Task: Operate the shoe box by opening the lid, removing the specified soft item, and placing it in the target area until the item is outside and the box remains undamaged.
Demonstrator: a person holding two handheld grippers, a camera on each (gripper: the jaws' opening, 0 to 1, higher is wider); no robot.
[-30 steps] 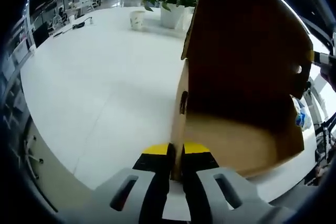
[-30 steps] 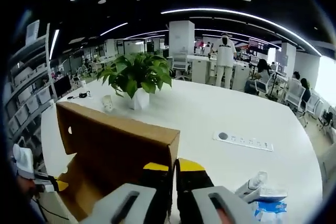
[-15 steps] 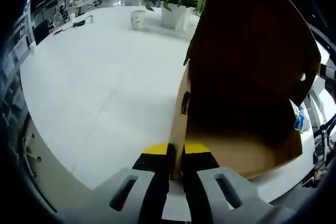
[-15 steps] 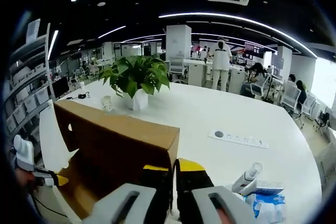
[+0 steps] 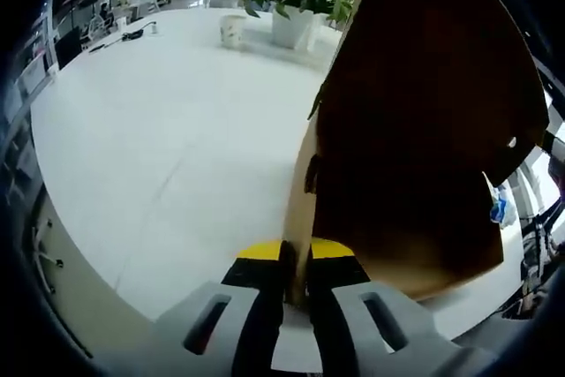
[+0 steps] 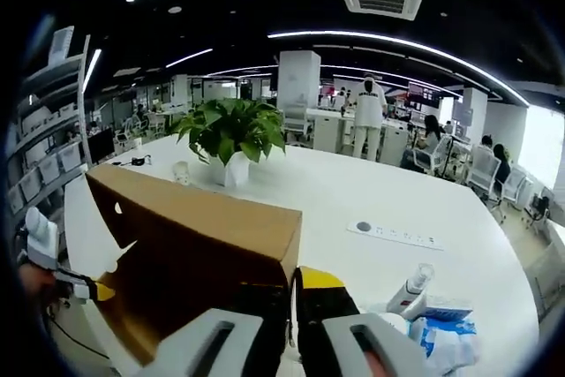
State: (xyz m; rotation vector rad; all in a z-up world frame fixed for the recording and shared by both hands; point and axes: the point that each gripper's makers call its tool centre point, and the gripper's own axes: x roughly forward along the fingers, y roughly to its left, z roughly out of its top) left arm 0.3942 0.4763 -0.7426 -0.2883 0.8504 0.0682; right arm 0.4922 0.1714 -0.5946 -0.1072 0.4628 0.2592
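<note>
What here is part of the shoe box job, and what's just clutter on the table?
Job:
cardboard box
left gripper, pinching a box wall
right gripper, pinching a box wall

Lying about:
potted plant
small cup
power strip
bottle
blue packet

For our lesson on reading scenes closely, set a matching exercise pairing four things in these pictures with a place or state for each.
Things:
1. cardboard box
2. potted plant
3. spray bottle
4. power strip

Places or states:
A. lying flat on the white table, far side
B. pinched at both ends by the left gripper and right gripper
C. beside blue-and-white packets
D. in a white pot behind the box

Pairs: 1-B, 2-D, 3-C, 4-A
</note>
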